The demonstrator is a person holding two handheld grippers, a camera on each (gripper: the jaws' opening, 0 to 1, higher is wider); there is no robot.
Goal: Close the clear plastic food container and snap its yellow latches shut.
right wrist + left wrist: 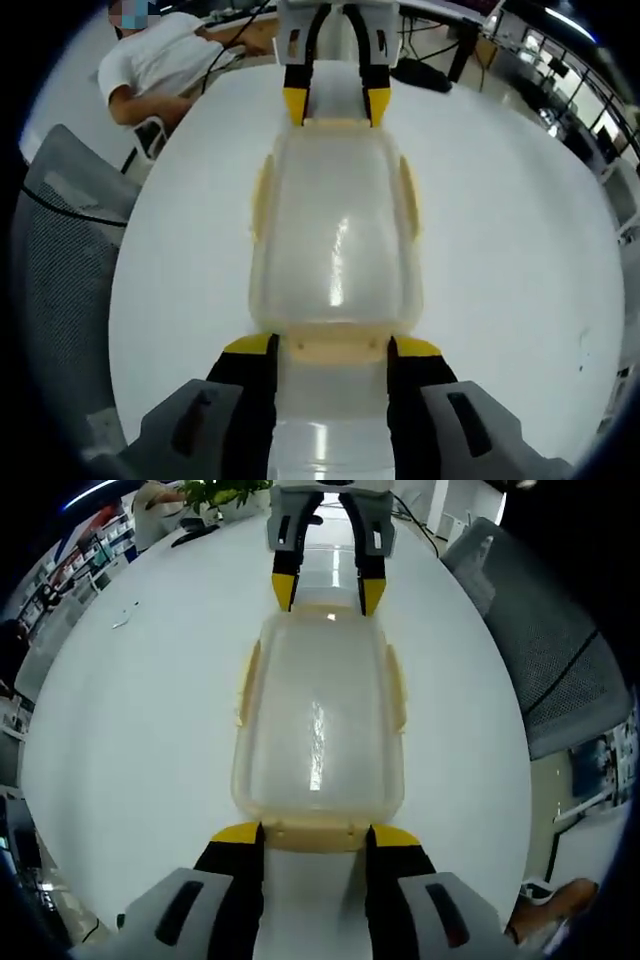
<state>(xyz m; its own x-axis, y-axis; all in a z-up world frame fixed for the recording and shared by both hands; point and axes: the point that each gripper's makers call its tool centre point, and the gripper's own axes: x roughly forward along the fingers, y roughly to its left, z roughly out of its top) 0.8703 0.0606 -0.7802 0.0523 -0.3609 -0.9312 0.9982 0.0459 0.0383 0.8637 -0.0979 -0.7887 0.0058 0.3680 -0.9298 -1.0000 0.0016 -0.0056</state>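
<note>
The clear plastic food container [318, 735] sits mid-tabletop [140, 730], lid on. The left hand-held gripper [316, 832] and right hand-held gripper [331, 345] are open, straddling opposite end latches [335, 345]. Uneven pressure could slide the container. No legible writing.

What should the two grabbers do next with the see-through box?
Probably squeeze inward and press the end latches down. The lid already sits on the container, and each gripper, left and right, straddles a yellow end latch with jaws open, so the ends look ready to snap.
</note>
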